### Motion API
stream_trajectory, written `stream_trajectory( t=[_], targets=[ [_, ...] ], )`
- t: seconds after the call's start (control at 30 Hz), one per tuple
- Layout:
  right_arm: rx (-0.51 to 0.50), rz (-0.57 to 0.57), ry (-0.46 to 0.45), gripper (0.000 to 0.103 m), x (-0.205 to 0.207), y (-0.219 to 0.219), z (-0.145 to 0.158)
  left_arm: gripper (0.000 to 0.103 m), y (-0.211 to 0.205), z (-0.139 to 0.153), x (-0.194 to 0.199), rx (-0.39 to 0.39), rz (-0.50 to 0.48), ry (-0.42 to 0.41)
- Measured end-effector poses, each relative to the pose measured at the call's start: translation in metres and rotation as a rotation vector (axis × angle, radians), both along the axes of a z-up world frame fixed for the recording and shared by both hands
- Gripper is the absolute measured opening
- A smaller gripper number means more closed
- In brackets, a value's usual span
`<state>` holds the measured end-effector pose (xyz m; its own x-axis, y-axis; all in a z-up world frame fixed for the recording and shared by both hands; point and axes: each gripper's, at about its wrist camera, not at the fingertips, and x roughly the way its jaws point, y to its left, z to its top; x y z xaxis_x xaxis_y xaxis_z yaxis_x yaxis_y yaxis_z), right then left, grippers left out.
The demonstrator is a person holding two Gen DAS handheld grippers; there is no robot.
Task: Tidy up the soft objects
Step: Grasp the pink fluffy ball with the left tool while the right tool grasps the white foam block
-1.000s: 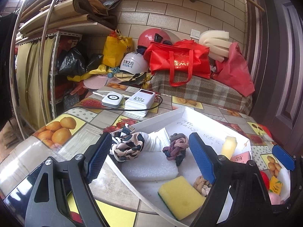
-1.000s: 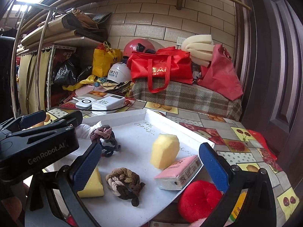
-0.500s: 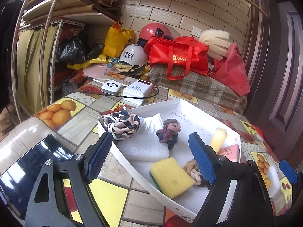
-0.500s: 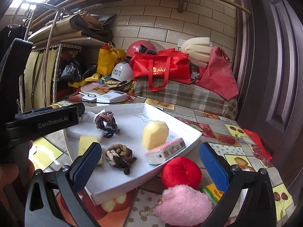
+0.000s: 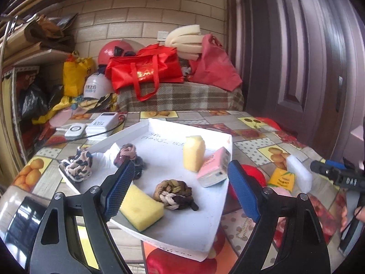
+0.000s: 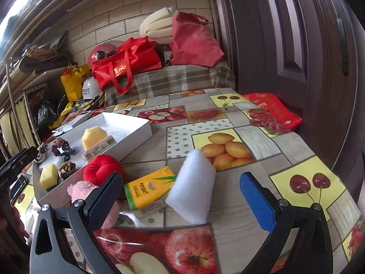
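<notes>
The power bank [image 5: 103, 123] just left of the white tray [image 5: 224, 214] shows "120" on its face. The white helmet [image 5: 95, 88], far behind the tray against the clutter, carries dark printed characters too small to read. The red tote bag [image 5: 146, 69], behind the tray on the checked cover, has gold lettering whose last strokes look like "M"; the rest is blurred. Handwriting runs across the tray's floor near its far corner, illegible. On the right gripper [image 5: 337, 178], right of the tray, white letters read "DAS". The yellow tissue pack [image 6: 149, 188], in front of the tray's right edge, bears dark characters I cannot make out.
</notes>
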<state>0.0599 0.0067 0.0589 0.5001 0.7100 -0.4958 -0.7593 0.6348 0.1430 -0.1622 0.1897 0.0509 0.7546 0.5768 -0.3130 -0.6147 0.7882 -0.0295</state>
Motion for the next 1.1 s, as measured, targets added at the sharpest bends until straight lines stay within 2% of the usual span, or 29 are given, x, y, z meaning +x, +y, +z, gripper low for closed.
stream_trajectory(
  t=[0.07,0.17,0.23,0.33,0.4,0.47,0.5,0.53,0.63,0.83,0.87,0.9,0.97,1.1],
  targets=[
    [0.012,-0.018,0.09,0.103,0.018,-0.009,-0.006,0.085,-0.019,-0.001,0.015,0.052,-0.088,0.06],
    [0.005,0.013,0.176,0.103,0.029,-0.011,-0.014,0.084,-0.038,-0.008,0.041,-0.007,-0.225,0.149],
    [-0.012,0.044,0.17,0.102,0.025,-0.007,-0.014,0.084,-0.047,-0.014,0.059,-0.027,-0.249,0.219],
    [-0.07,0.077,0.115,0.102,0.013,0.005,-0.012,0.084,-0.054,-0.021,0.078,-0.03,-0.25,0.299],
    [-0.125,0.071,0.103,0.097,0.013,0.013,-0.016,0.084,-0.056,-0.024,0.082,-0.032,-0.252,0.323],
    [-0.173,0.074,0.139,0.081,0.019,0.02,-0.023,0.084,-0.058,-0.027,0.086,-0.034,-0.256,0.347],
    [-0.187,0.079,0.17,0.076,0.024,0.023,-0.027,0.084,-0.059,-0.029,0.087,-0.035,-0.261,0.359],
    [-0.189,0.083,0.205,0.071,0.029,0.025,-0.031,0.084,-0.059,-0.03,0.089,-0.035,-0.269,0.368],
    [-0.135,0.072,0.282,0.071,0.044,0.02,-0.036,0.084,-0.064,-0.032,0.095,-0.028,-0.288,0.388],
    [-0.136,0.078,0.283,0.07,0.046,0.031,-0.035,0.084,-0.066,-0.04,0.108,-0.044,-0.306,0.451],
    [-0.142,0.081,0.28,0.059,0.046,0.033,-0.035,0.074,-0.065,-0.04,0.109,-0.053,-0.308,0.449],
    [-0.145,0.093,0.281,0.056,0.045,0.035,-0.035,0.064,-0.063,-0.04,0.107,-0.065,-0.319,0.439],
    [-0.135,0.097,0.277,0.056,0.045,0.033,-0.035,0.056,-0.059,-0.038,0.104,-0.087,-0.33,0.413],
    [-0.057,0.079,0.271,0.054,0.044,0.017,-0.029,0.054,-0.06,-0.028,0.091,-0.081,-0.345,0.327]
  ],
)
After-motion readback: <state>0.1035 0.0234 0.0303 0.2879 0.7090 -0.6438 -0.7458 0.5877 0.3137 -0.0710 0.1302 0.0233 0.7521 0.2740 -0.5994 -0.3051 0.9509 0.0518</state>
